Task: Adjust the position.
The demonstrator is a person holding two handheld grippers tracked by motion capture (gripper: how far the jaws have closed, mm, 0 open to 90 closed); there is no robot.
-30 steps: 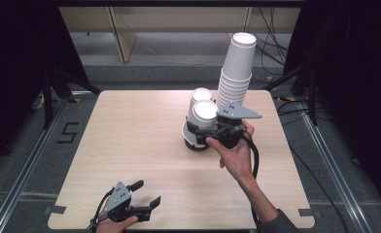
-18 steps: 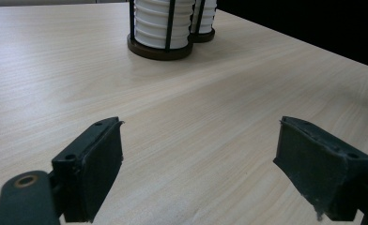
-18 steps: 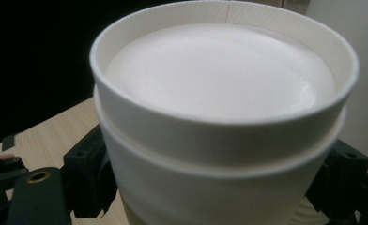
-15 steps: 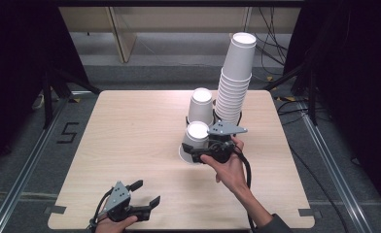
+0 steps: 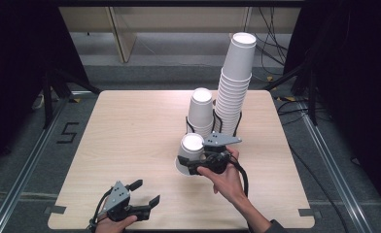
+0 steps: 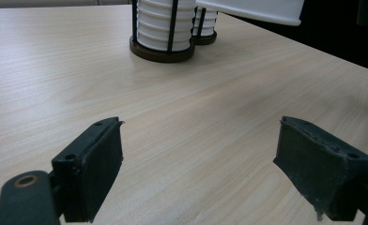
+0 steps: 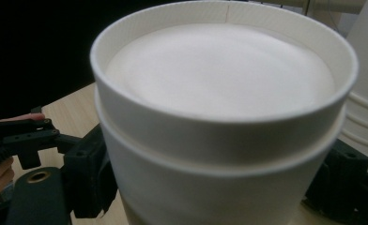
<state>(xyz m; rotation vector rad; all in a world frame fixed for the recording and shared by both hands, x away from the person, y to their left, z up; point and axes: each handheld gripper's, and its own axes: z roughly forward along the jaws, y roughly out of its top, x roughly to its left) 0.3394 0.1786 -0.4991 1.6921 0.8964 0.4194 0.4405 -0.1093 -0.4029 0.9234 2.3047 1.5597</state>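
White cup [image 5: 191, 153] lower, near table [image 5: 130, 126]

White paper cup [image 5: 190, 154], upside down with its flat base facing up, upright, wide rim down at the counter [image 5: 130, 141], clamped at its sides between the right gripper's [image 5: 194, 167] fingers [image 7: 86, 176], a seam ring just below its base

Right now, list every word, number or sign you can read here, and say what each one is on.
"5": black tape mark on the grey floor, left of the table.
Cups: plain white, no print.
Grippers: no readable label.
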